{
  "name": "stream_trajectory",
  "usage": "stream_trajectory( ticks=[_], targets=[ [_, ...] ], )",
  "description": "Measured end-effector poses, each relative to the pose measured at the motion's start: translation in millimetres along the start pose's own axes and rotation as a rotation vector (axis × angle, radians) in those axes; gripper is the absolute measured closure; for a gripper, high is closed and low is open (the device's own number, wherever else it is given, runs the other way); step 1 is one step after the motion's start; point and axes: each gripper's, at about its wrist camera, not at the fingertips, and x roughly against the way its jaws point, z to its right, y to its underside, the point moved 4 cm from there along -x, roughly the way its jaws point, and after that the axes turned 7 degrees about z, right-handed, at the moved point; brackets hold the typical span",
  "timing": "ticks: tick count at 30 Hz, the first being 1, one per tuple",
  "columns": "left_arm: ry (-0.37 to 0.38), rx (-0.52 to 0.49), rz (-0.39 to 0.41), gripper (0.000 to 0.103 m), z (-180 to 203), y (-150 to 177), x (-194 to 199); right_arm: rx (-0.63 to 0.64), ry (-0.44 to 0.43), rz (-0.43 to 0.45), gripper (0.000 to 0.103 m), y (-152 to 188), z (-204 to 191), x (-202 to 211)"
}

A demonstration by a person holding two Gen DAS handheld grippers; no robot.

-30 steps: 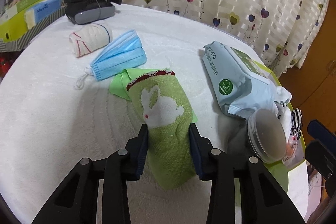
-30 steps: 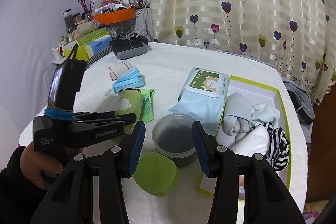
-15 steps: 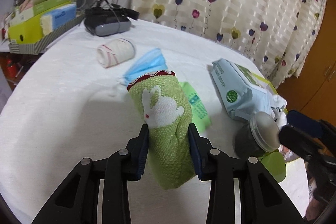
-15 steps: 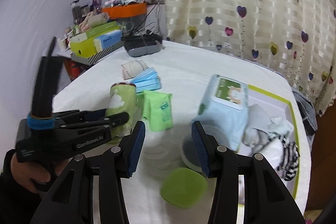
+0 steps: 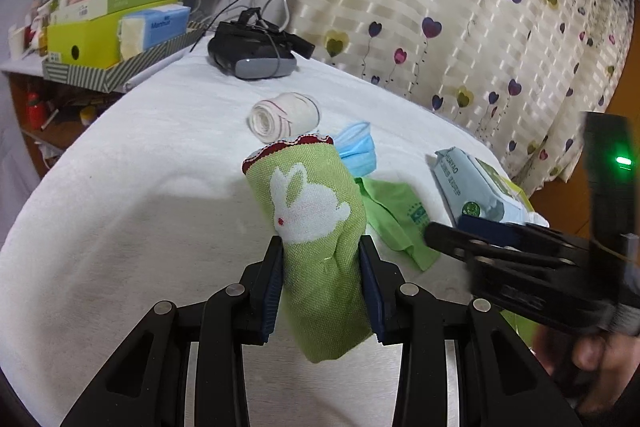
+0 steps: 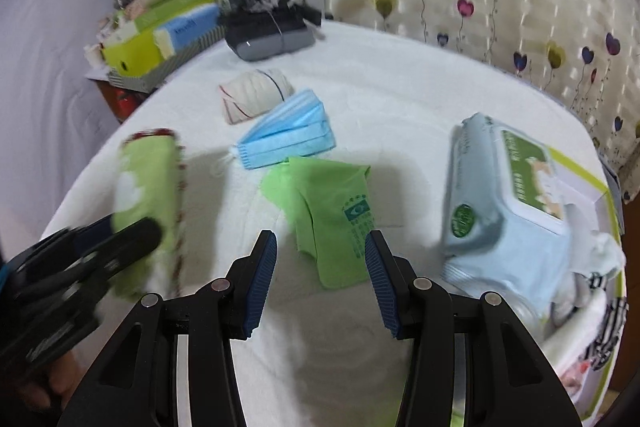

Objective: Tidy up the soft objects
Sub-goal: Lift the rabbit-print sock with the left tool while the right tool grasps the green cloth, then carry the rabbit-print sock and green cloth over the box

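The left gripper (image 5: 320,279) pinched a green rabbit-print cloth roll (image 5: 316,223) between its blue pads, which pressed on both sides of the roll's lower half, holding it clear above the white table cover (image 5: 132,211). The right gripper (image 6: 321,279) hung with its jaws spread and nothing between them, poised over the near end of the green packet (image 6: 332,211) that lay flat on the cover. Taking that green packet as the landmark: a folded blue face mask (image 6: 288,137) lay just beyond it, nearly touching its far edge; a rolled white cloth with red stripes (image 6: 254,99) sat farther beyond, past the mask; a pale blue wet-wipe pack (image 6: 508,199) stood near its right side, leaning against a green-rimmed tray (image 6: 582,167) of white and striped cloths; the held roll hung to its left. A black headset (image 6: 266,35) rested well beyond, at the table's far edge.
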Motion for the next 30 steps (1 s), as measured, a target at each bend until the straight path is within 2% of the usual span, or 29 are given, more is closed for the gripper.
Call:
stream_trajectory(
  ticks=[12, 18, 19, 20, 21, 23, 30],
  targets=[
    [0.035, 0.015, -0.021, 0.069, -6, 3, -7, -0.019, 0.067, -0.112, 0.055, -3, -2, -52],
    [0.030, 0.009, -0.026, 0.069, -4, 5, -9, -0.047, 0.079, -0.111, 0.055, -5, 0, -57],
    [0.028, 0.007, -0.025, 0.069, -4, 5, -9, -0.040, 0.081, -0.108, 0.057, -6, -1, -57],
    [0.026, 0.006, -0.024, 0.069, -4, 5, -9, -0.032, 0.079, -0.103, 0.064, -6, -3, -57],
    [0.024, 0.006, -0.026, 0.069, -4, 6, -9, -0.022, 0.078, -0.098, 0.077, -6, -5, -56],
    [0.020, 0.005, -0.029, 0.069, -4, 6, -10, -0.009, 0.071, -0.097, 0.092, -6, -8, -55],
    [-0.004, -0.001, -0.021, 0.069, -4, 5, -7, 0.018, 0.037, -0.064, 0.096, -4, -15, -41]
  ],
)
